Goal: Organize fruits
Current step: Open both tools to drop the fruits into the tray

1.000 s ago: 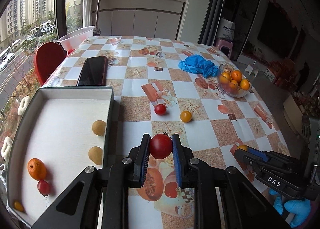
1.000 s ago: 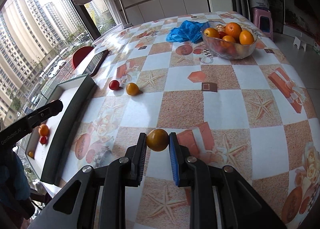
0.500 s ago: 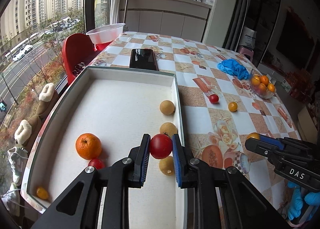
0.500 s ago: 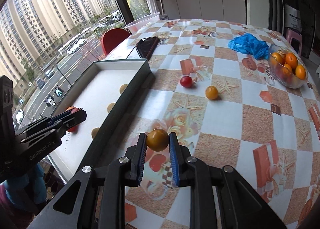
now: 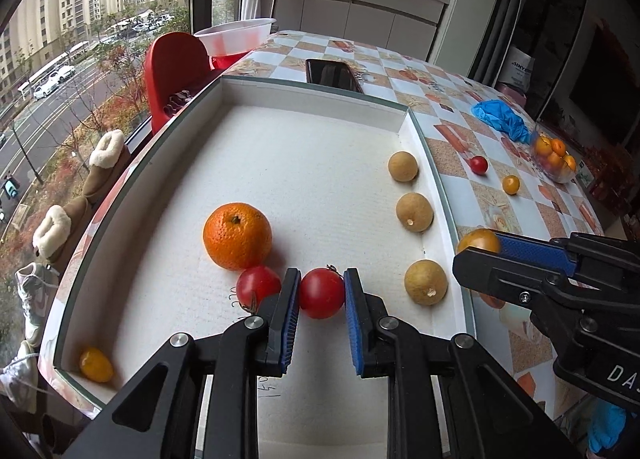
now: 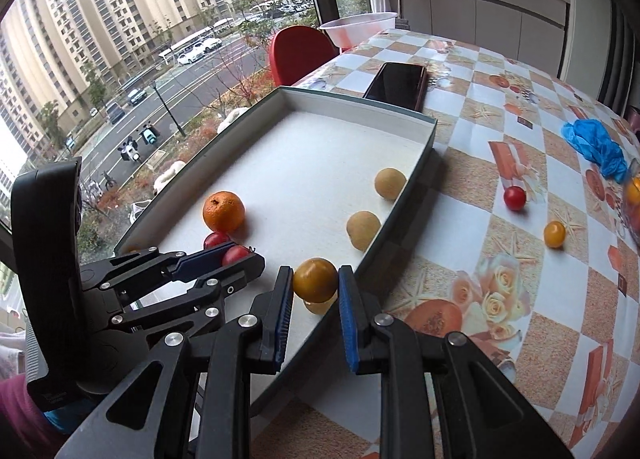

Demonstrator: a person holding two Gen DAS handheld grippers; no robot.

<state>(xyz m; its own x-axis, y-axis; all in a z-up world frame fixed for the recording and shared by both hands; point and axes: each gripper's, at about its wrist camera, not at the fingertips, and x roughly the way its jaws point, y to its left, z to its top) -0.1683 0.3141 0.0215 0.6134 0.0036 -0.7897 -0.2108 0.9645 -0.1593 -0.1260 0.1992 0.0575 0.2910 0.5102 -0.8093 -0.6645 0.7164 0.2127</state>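
Note:
My left gripper (image 5: 321, 293) is shut on a red tomato (image 5: 322, 292) low over the white tray (image 5: 312, 97), beside another red tomato (image 5: 258, 286) and an orange (image 5: 237, 235). Three tan round fruits (image 5: 414, 211) lie along the tray's right wall, and a small yellow fruit (image 5: 95, 363) sits in its near left corner. My right gripper (image 6: 315, 280) is shut on a yellow-orange tomato (image 6: 315, 279) above the tray's right rim (image 6: 400, 215). It also shows in the left wrist view (image 5: 478, 243).
A red tomato (image 6: 514, 197) and a yellow tomato (image 6: 554, 234) lie loose on the checkered tablecloth. A glass bowl of oranges (image 5: 554, 157), a blue glove (image 6: 596, 147), a black phone (image 6: 398, 83) and a white basin (image 6: 358, 25) stand farther off. A red chair (image 5: 172, 67) is beside the table.
Both grippers moved left with their fruit. The left one came down over the tray next to the other red tomato; the right one reached the tray's right rim.

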